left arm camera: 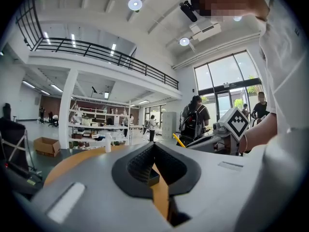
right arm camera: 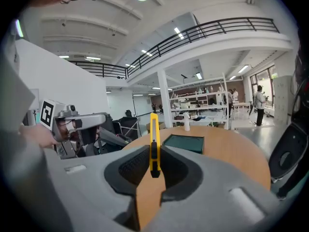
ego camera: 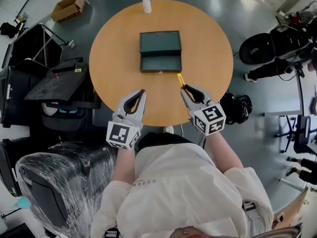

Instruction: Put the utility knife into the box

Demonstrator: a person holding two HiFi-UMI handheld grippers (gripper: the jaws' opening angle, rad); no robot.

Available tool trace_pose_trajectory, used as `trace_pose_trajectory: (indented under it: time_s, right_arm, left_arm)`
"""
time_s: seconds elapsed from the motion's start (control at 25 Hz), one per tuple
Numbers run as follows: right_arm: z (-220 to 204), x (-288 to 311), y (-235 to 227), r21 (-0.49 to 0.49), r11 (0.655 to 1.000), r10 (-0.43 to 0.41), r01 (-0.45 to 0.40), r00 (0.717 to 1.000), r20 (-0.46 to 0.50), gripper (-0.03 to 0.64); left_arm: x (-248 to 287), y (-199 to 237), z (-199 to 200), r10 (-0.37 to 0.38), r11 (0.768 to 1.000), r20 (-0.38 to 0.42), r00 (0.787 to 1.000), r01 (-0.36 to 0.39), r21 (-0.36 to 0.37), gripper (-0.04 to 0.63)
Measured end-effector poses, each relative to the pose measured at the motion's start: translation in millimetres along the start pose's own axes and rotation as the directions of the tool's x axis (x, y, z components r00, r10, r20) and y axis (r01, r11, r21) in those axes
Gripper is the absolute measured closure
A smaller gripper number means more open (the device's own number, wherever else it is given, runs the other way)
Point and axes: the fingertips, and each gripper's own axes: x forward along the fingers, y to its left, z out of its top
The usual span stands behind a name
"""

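Observation:
A yellow utility knife (ego camera: 181, 79) sticks forward out of my right gripper (ego camera: 184, 88), whose jaws are shut on its handle above the near right part of the round wooden table (ego camera: 208, 38). In the right gripper view the knife (right arm camera: 153, 127) stands upright between the pads. A dark green box (ego camera: 160, 51) lies open in the middle of the table, just beyond the knife tip; its lid stands towards the far side. The box (right arm camera: 183, 143) is ahead and slightly right in the right gripper view. My left gripper (ego camera: 142, 91) hovers over the near left of the table, shut, with nothing in it (left arm camera: 154, 145).
A white bottle (ego camera: 146, 1) stands at the table's far edge. Around the table on the floor are a cardboard box (ego camera: 69, 6), a black office chair (ego camera: 260, 48), a plastic-wrapped chair (ego camera: 59, 182) and black stands at the left. People stand far off in the hall.

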Motion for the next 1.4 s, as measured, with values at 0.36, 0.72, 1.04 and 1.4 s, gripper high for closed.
trace_pose_trajectory:
  time_s: [0.36, 0.72, 1.04, 1.4]
  right_arm:
    - [-9.7, 46.8, -20.5, 0.029, 0.999, 0.032, -0.03, 0.996, -0.078, 0.558]
    - [-15.1, 111.6, -38.6, 0.013, 1.0, 0.014, -0.012, 0.985, -0.169, 0.558]
    - [-67.3, 210.5, -59.9, -0.031, 0.999, 0.027, -0.043, 0.921, -0.389, 0.558]
    - [-126.7, 265.4, -72.4, -0.112, 0.986, 0.022, -0.121, 0.77, -0.638, 0.558]
  left_arm:
    - [36.3, 25.7, -17.4, 0.003, 0.998, -0.042, 0.999, -0.005, -0.055, 0.58]
    - [77.4, 64.1, -18.2, -0.076, 0.994, -0.034, 0.997, 0.073, -0.076, 0.58]
    - [95.0, 111.8, -28.2, -0.106, 0.991, -0.026, 0.994, 0.104, -0.078, 0.58]
    - [94.5, 149.4, -49.7, -0.07, 0.99, -0.044, 0.997, 0.064, -0.124, 0.58]
